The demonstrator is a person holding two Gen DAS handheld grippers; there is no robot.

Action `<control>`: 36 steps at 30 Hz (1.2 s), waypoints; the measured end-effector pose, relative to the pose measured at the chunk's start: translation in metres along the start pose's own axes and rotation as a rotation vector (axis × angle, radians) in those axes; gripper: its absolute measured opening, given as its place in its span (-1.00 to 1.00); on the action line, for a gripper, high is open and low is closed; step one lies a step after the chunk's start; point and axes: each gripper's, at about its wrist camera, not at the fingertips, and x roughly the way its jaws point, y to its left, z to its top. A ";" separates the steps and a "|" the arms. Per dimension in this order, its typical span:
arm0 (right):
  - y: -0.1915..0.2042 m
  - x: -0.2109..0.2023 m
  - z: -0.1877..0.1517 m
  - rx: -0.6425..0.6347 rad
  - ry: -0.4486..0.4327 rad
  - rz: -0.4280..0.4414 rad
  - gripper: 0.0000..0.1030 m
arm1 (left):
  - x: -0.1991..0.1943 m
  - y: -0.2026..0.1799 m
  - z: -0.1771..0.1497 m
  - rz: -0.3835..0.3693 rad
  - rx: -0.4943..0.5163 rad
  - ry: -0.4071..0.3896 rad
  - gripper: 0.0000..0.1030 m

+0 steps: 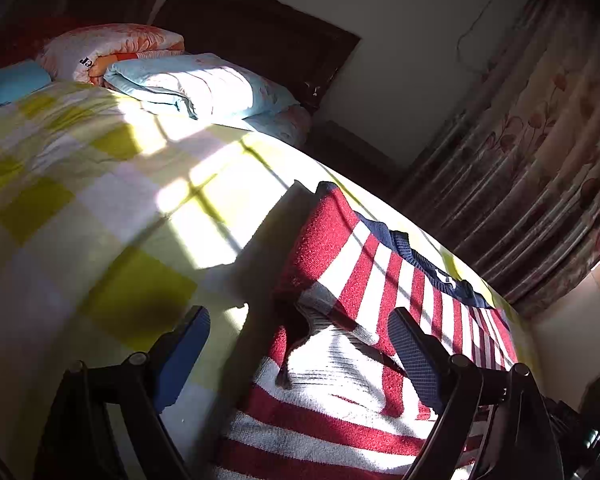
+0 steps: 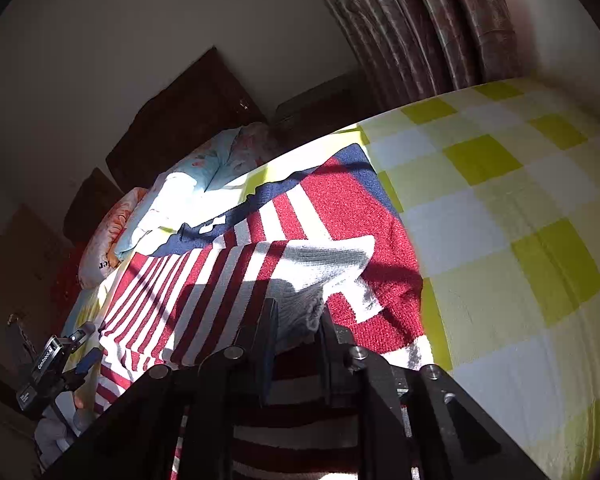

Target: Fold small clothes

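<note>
Sunlit bedding fills both views: a yellow-and-white checked blanket [image 1: 100, 208] covers the bed, and on it lies the red-and-white striped sweater [image 1: 364, 280] with a navy collar, sitting lower right in the left wrist view and centre-left in the right wrist view.

At the bottom centre of the right wrist view, the right gripper [image 2: 298, 320] is pinched on a bunched grey-white fold of the sweater, its fingers drawn close with cloth between them. The left gripper [image 1: 300, 356] is spread wide at the bottom of its own view, one blue pad over the blanket and the other over the stripes, holding nothing; whether it touches the cloth I cannot tell.

The step in hand looks like carrying one part of the sweater over the body. To do it well, the pinched fold should travel low and level so the knit does not drag the layers beneath, while the free gripper could press the near stripes flat as an anchor.

Further out, folded pillows [image 1: 188, 84] sit upper left, a dark headboard [image 1: 260, 36] behind them, and patterned curtains [image 1: 540, 160] hang at right.
</note>
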 end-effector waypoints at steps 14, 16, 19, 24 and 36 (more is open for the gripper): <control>0.016 0.015 -0.002 -0.109 0.061 -0.082 -0.76 | 0.001 0.004 0.001 -0.004 -0.028 0.004 1.00; 0.007 0.010 -0.001 -0.052 0.071 -0.067 -0.73 | 0.001 0.005 0.001 -0.007 -0.033 0.005 1.00; 0.001 -0.011 0.001 0.003 0.037 -0.137 -0.64 | 0.000 0.005 0.002 -0.009 -0.035 -0.004 1.00; 0.041 -0.029 0.008 -0.277 -0.104 -0.195 -0.61 | -0.006 0.002 0.001 -0.014 -0.016 -0.037 1.00; 0.005 -0.014 -0.004 -0.037 -0.144 -0.106 -0.61 | 0.041 -0.089 0.042 -0.182 0.235 0.093 1.00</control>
